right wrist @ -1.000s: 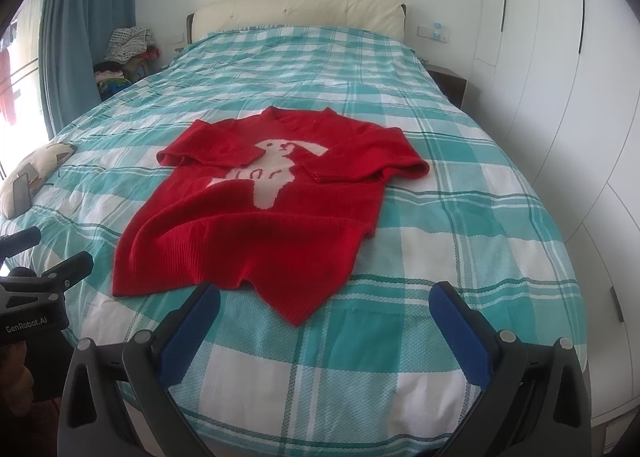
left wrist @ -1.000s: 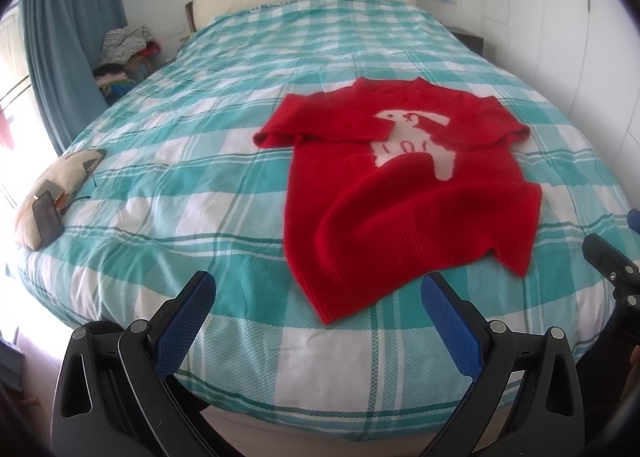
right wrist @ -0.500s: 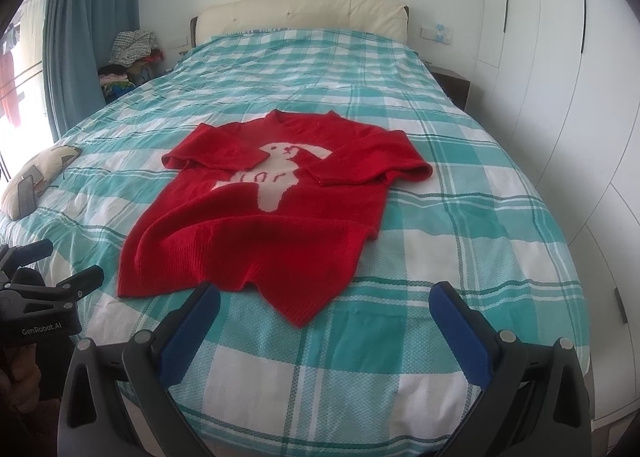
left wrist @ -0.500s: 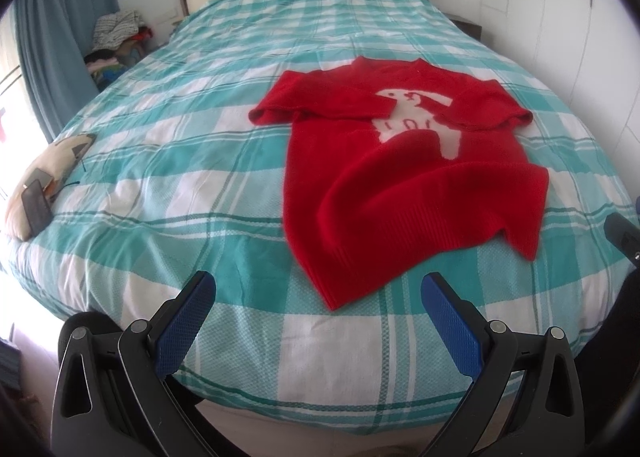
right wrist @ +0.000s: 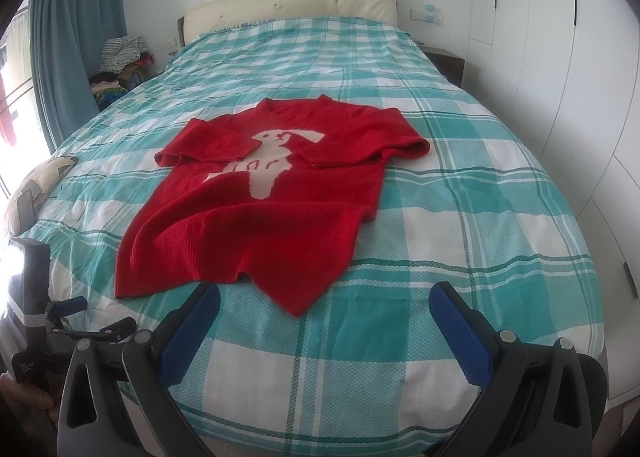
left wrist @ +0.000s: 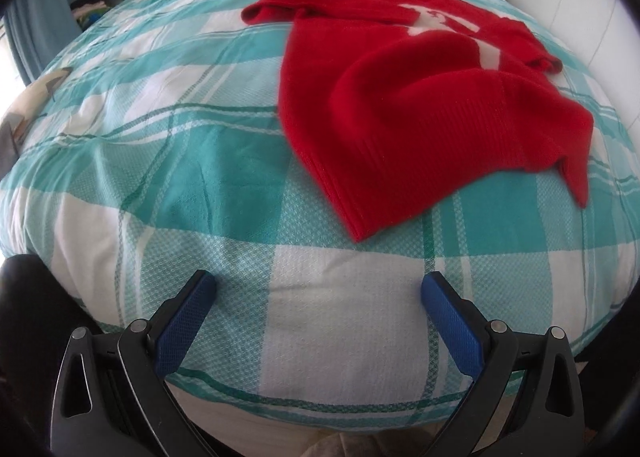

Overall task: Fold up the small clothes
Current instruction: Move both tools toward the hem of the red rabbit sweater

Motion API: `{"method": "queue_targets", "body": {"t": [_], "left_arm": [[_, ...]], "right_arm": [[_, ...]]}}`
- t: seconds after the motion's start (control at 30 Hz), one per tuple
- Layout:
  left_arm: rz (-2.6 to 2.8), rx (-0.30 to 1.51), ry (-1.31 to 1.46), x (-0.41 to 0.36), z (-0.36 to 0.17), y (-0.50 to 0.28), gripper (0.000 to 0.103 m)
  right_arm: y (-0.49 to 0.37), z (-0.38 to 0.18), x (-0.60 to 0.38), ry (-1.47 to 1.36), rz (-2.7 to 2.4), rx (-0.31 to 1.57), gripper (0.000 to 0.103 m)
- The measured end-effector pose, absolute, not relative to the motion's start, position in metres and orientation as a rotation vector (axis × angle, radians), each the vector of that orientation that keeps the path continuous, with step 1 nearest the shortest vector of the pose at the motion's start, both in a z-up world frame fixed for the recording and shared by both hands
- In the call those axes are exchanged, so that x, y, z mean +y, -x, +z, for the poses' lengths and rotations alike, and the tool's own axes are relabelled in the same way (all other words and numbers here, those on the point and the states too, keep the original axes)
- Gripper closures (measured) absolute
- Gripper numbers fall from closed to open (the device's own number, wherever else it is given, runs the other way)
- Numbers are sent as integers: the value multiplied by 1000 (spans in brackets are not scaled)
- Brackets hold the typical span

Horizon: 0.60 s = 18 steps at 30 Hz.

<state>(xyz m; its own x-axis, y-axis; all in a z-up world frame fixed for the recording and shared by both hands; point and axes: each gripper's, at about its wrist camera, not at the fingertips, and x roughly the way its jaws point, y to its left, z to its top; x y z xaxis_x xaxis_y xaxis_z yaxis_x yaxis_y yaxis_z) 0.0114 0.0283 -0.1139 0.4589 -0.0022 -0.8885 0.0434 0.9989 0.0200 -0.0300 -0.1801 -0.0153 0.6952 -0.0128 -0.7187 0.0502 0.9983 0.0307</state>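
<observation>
While both pairs of tongs hang over the foot of the bed, neither has hold of anything. At the bottom of the left wrist view the left tongs gape wide, blue pads far apart, with only checked bedspread between them. The right tongs stand just as wide at the bottom of their own frame, also empty.

Just beyond them lies the red sweater, spread face up in the middle of the right wrist view, its pale animal motif showing. It sits on the teal-and-white bedspread with the neck toward the cream headboard at the top of the frame and the hem toward the tongs. Both sleeves look folded in across the chest. The hem is not square: one corner points down toward the left tongs, and the fabric above it bunches into a soft ridge, so the body probably needs smoothing or a lengthwise fold next. The wide opening suits that, I judge, since each pair can drop onto a hem corner without snagging the spread.

Further out, a pile of clothes sits at the upper left beside the blue curtain, and white wardrobe doors fill the right edge.
</observation>
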Motion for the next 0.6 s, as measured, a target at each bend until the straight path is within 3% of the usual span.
{"method": "queue_targets", "body": {"t": [0.6], "left_arm": [[-77, 1074, -44, 32, -119, -10, 0]], "right_arm": [[26, -22, -183, -95, 16, 806, 0]]}}
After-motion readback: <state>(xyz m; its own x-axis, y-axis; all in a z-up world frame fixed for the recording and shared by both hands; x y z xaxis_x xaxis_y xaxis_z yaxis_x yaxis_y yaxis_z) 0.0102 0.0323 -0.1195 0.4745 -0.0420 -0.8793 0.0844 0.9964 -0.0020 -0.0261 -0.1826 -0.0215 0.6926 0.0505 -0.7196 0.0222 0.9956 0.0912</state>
